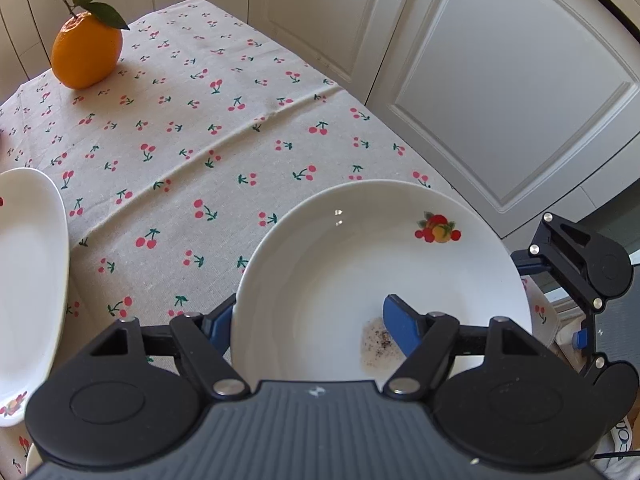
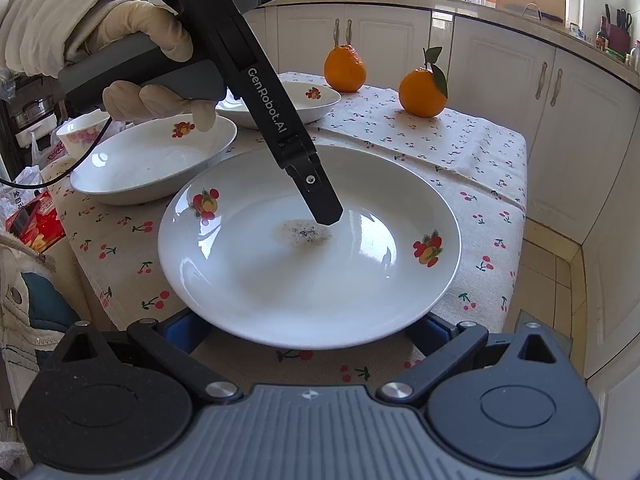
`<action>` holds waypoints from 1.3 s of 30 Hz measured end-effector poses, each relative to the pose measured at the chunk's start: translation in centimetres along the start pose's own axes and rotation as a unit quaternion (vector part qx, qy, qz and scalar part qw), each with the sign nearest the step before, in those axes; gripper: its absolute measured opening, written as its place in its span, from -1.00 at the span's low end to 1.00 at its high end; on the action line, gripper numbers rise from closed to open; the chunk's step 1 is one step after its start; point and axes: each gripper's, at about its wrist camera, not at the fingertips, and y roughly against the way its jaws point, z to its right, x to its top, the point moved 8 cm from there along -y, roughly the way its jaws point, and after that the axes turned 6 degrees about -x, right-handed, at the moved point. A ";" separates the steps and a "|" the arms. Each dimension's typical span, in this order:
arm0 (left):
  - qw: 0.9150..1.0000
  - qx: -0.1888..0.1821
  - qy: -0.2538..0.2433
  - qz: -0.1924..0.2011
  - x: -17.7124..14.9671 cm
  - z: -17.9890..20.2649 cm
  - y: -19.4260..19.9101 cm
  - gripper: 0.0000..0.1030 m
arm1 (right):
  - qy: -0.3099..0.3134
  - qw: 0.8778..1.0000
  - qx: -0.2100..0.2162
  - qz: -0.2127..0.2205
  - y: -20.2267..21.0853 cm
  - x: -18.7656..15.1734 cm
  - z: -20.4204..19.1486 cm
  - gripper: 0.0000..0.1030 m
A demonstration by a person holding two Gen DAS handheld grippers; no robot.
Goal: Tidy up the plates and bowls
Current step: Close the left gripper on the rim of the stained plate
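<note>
A white plate (image 2: 308, 280) with fruit motifs is being gripped by the left gripper (image 1: 310, 326), which is clamped across the plate's rim: one blue finger (image 1: 402, 330) is lying inside the dish beside a patch of dried residue (image 2: 304, 234), and the other is set against the outside of the rim. In the right wrist view, that gripper is being held by a gloved hand (image 2: 152, 64) and is angled steeply down into the plate. The plate is being kept at the near end of a table covered with a cherry-print cloth (image 1: 180, 140), close to the table's edge. The right gripper (image 2: 308, 336) is being held low at the near rim of the same plate, its blue fingers spread wide to either side and partly hidden beneath the rim, with nothing pressed between them. Behind the plate, a second white dish (image 2: 154, 160) and a third (image 2: 292, 104) are being left on the cloth, with a small patterned bowl (image 2: 82, 132) further back. Two oranges (image 2: 422, 92) are standing near the far end.
</note>
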 end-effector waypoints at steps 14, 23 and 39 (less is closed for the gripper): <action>0.999 0.007 0.002 0.036 3.2 -1.8 0.8 0.44 | 0.018 1.000 -0.006 0.009 -0.9 2.7 2.8 1.00; 0.999 0.007 0.003 0.046 6.6 -3.7 -0.7 0.44 | 0.014 1.000 -0.013 0.012 -3.2 4.5 5.2 1.00; 0.999 0.013 0.011 0.052 8.0 -5.5 -2.3 0.44 | -0.001 1.000 -0.016 0.000 -5.7 4.6 6.8 1.00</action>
